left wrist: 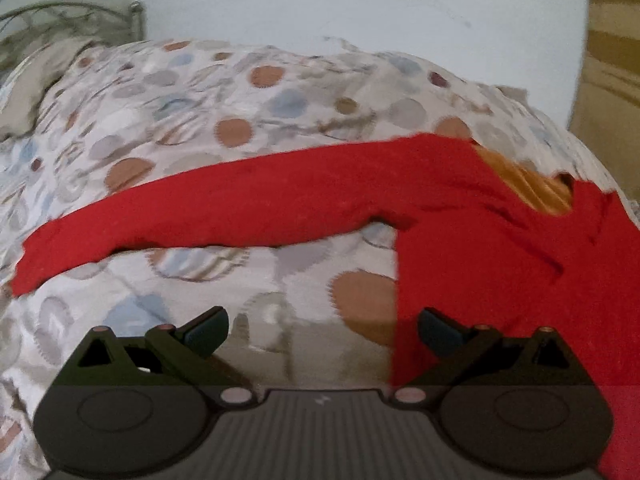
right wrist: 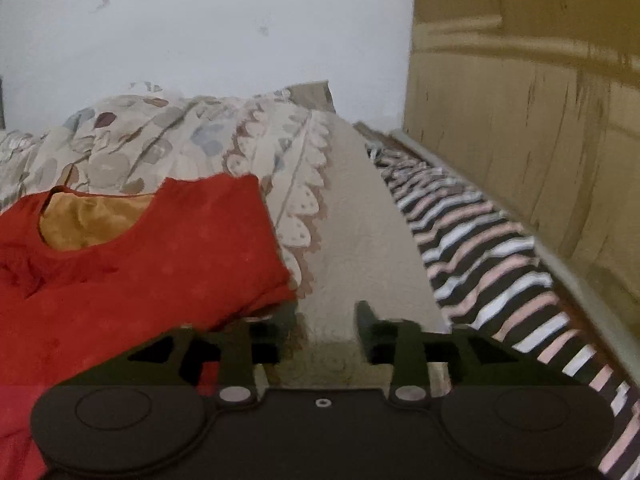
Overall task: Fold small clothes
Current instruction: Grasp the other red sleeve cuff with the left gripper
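On the left of my left-hand view a metal bed frame (left wrist: 80, 20) curls behind a pillow (left wrist: 36, 84), and the spotted quilt (left wrist: 192, 112) spreads across the whole bed; a long red sleeve (left wrist: 224, 208) lies flat over it, running from the quilt's left edge toward the right, where it joins the body of the red garment (left wrist: 500, 264); an orange-gold lining (left wrist: 516, 180) shows in the neck opening near the quilt's far right side; my left gripper (left wrist: 322, 330) stands released, jaws well apart, nothing between them; one fingertip (left wrist: 206, 330) is above bare quilt, the other (left wrist: 440, 328) is above the garment's left edge, and I cannot tell whether either touches; a pale wall (left wrist: 360, 8) rises behind the bed. In my right-hand view the same red garment (right wrist: 160, 264) lies on the left, its neckline open on the lining (right wrist: 88, 220), its right shoulder edge near the quilt's scalloped border (right wrist: 300, 216); right of that border runs a plain beige strip of bedding (right wrist: 360, 224); my right gripper (right wrist: 326, 332) is released too, jaws parted and empty, over that beige strip just beside the garment's lower right edge; the view is blurred, so the fingers are hard to make out; further right a black, white and pink striped cloth (right wrist: 492, 264) lies along the bed's right edge, against a wooden panel (right wrist: 520, 120).
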Demonstrator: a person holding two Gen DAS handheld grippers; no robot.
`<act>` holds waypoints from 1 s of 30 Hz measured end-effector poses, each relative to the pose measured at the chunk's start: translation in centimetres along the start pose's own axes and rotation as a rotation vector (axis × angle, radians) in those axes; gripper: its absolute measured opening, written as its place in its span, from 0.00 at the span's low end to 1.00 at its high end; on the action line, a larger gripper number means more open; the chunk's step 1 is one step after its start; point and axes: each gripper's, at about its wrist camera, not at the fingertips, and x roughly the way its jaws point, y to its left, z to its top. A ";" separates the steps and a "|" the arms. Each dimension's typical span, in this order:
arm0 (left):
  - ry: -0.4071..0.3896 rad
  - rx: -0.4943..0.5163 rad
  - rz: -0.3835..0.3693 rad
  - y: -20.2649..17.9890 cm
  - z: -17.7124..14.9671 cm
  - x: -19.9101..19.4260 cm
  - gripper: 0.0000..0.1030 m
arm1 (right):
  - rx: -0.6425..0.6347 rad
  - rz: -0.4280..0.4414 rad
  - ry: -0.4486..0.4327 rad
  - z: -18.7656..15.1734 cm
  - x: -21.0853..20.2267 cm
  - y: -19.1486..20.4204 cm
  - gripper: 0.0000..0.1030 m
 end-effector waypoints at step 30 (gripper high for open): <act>-0.137 -1.348 0.065 30.1 -5.4 1.6 0.99 | -0.228 0.320 -0.156 -4.2 -12.0 13.2 0.99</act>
